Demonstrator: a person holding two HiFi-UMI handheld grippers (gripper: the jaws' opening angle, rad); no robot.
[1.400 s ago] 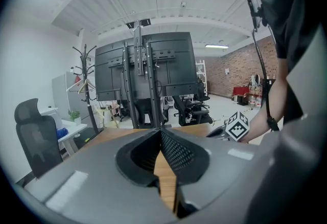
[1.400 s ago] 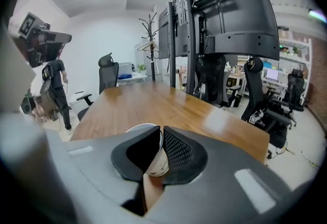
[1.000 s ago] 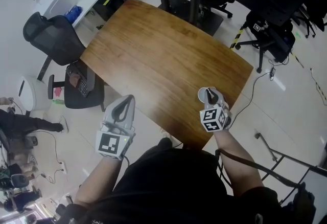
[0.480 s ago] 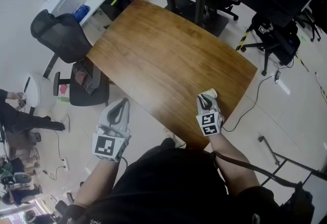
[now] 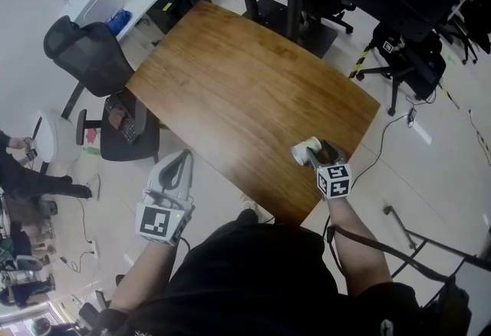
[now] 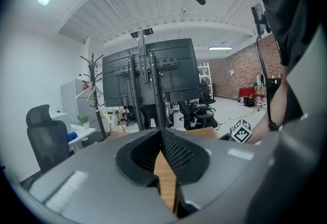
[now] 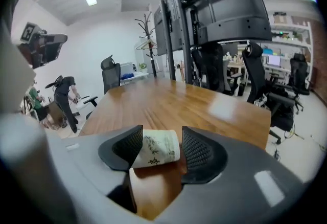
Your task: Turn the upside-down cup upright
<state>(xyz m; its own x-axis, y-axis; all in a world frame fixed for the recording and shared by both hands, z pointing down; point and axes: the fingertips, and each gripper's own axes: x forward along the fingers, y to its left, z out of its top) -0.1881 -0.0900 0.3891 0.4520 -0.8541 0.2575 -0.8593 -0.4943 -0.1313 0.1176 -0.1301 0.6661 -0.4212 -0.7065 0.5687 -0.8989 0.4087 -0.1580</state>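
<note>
We hold one gripper in each hand over a brown wooden counter [image 5: 245, 89].

The right gripper [image 5: 318, 153] is at the near right corner of the counter. Its jaws stand wide apart, and they have just been opening. The cup [image 5: 304, 149] is between them. In the right gripper view we see the cup [image 7: 158, 149] lying on its side across the gap, with one end tucked behind the left jaw. There is a thin gap between the cup and the right jaw, so the jaws of the right gripper [image 7: 162, 138] do not squeeze it. The cup is white, with green leaves and dark writing on it. It seems to rest on the counter, not upright.

The left gripper [image 5: 178, 166] is off the near left edge of the counter, above the floor. In the left gripper view its jaws are shut together with nothing between them [image 6: 162, 138].

A black office chair [image 5: 80, 54] stands near the far left side of the counter.
</note>
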